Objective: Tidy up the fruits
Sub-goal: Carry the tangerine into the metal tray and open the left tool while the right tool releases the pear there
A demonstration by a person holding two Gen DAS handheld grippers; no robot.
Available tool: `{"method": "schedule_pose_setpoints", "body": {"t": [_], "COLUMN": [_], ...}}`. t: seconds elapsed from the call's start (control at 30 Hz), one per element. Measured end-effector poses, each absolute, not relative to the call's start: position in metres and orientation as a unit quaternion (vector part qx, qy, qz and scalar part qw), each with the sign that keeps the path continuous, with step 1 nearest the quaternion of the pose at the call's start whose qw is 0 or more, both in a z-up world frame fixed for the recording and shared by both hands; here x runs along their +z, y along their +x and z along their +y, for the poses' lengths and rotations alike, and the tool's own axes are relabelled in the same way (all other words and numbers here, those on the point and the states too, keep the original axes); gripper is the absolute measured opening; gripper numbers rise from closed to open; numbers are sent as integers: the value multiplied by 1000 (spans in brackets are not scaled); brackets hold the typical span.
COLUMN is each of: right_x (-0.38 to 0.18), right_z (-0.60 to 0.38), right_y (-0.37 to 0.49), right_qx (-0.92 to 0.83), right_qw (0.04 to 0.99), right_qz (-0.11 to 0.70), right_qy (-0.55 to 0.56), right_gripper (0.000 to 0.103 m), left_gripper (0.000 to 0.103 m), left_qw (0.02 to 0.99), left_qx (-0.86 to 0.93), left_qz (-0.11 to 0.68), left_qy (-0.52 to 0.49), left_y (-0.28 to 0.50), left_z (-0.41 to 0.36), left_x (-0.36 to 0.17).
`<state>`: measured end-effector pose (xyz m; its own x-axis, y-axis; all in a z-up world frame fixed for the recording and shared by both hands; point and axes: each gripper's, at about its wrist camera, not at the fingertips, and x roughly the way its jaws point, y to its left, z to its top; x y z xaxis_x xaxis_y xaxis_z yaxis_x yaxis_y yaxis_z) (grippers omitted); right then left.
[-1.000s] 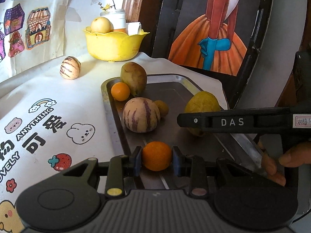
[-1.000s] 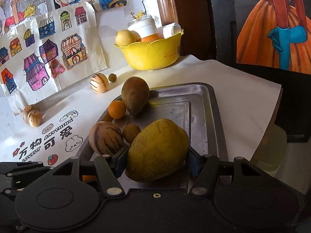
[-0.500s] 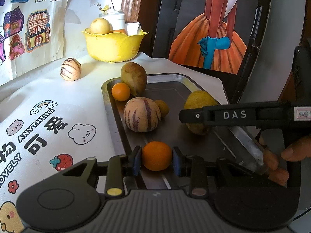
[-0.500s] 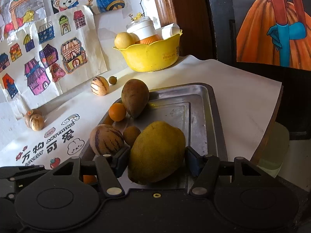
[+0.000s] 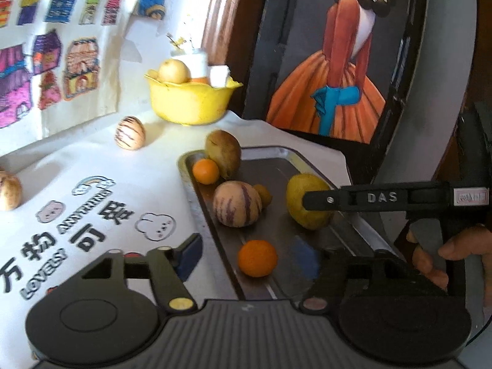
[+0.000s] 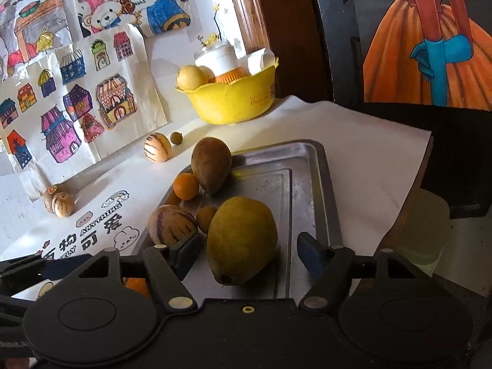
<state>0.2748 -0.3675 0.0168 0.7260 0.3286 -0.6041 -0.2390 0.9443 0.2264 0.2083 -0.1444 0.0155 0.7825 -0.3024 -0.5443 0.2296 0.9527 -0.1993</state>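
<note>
A metal tray (image 5: 276, 156) (image 6: 310, 166) holds several fruits. An orange (image 5: 257, 258) lies on the tray between the wide-open fingers of my left gripper (image 5: 252, 256), free of both. A yellow-green mango (image 6: 241, 240) (image 5: 307, 201) lies on the tray between the open fingers of my right gripper (image 6: 249, 250), untouched. Also on the tray are a striped melon (image 5: 237, 203) (image 6: 172, 224), a brown mango (image 5: 223, 152) (image 6: 211, 164), a small orange (image 5: 205, 170) (image 6: 185, 186) and a small brown fruit (image 5: 263, 194).
A yellow bowl (image 5: 190, 103) (image 6: 236, 100) with fruit and a white cup stands at the back. A striped melon (image 5: 129, 132) (image 6: 157, 151) and small fruits (image 6: 60, 203) lie on the printed white cloth (image 5: 92, 203). A dark framed picture (image 5: 335, 61) leans on the right.
Both grippers have opened. The left let go of the orange and the right let go of the yellow-green mango; both fruits now rest on the tray. Both cameras pulled back and up.
</note>
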Motion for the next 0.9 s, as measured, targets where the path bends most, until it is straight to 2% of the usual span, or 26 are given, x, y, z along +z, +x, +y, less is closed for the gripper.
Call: {"method": "schedule_pose_setpoints", "body": {"t": [0.17, 0.3, 0.47, 0.9], "right_x": [30, 37, 44, 44], "right_z": [-368, -367, -364, -345], "right_y": [258, 242, 216, 130], "right_qx": [147, 140, 135, 108], "right_qw": [935, 942, 948, 954], "right_qz": [315, 300, 282, 275], "right_qy": [61, 61, 63, 45], "right_gripper": [83, 89, 101, 102], "left_gripper": [88, 101, 102, 103], "left_qw": [948, 951, 954, 949], "left_qx": [-116, -94, -68, -32], "left_qz": [285, 278, 269, 303], "left_qy": [-80, -97, -111, -79], "left_y": [195, 185, 173, 125], "left_z": [-129, -118, -109, -92], "left_x": [27, 35, 41, 34]}}
